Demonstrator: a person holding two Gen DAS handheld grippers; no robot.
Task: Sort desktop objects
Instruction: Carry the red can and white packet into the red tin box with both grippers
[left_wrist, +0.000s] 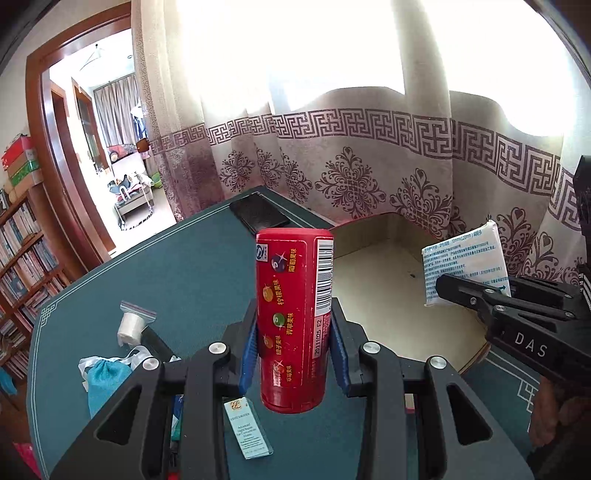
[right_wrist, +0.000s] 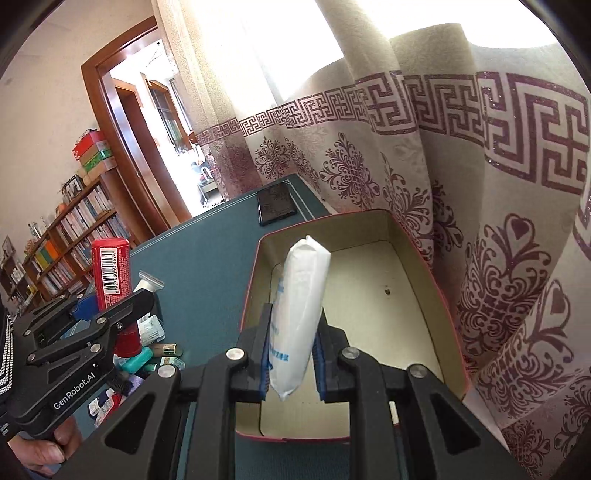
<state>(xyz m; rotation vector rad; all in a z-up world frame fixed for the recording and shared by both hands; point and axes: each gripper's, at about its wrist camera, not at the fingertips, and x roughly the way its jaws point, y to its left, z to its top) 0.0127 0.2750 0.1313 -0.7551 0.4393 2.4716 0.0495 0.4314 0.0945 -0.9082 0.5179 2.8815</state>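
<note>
My left gripper (left_wrist: 293, 347) is shut on a red cylindrical candy tub (left_wrist: 291, 314), held upright above the green table (left_wrist: 184, 280). Its blue pads press the tub's lower half. In the right wrist view the same left gripper (right_wrist: 114, 299) and red tub (right_wrist: 110, 266) appear at the left. My right gripper (right_wrist: 291, 354) is shut on a white tissue pack (right_wrist: 299, 314), which stands on end over the open box (right_wrist: 369, 314) with a beige inside and a red rim. From the left wrist view, the right gripper (left_wrist: 454, 284) and tissue pack (left_wrist: 465, 266) hang over the box (left_wrist: 388, 288).
A black phone (right_wrist: 276, 204) lies at the table's far corner. A zip bag with a white roll (left_wrist: 131, 325), a blue pouch (left_wrist: 103, 380), a small teal carton (left_wrist: 247, 428) and several small items (right_wrist: 155, 350) lie on the left. Patterned curtains (right_wrist: 480, 221) hang close behind the box.
</note>
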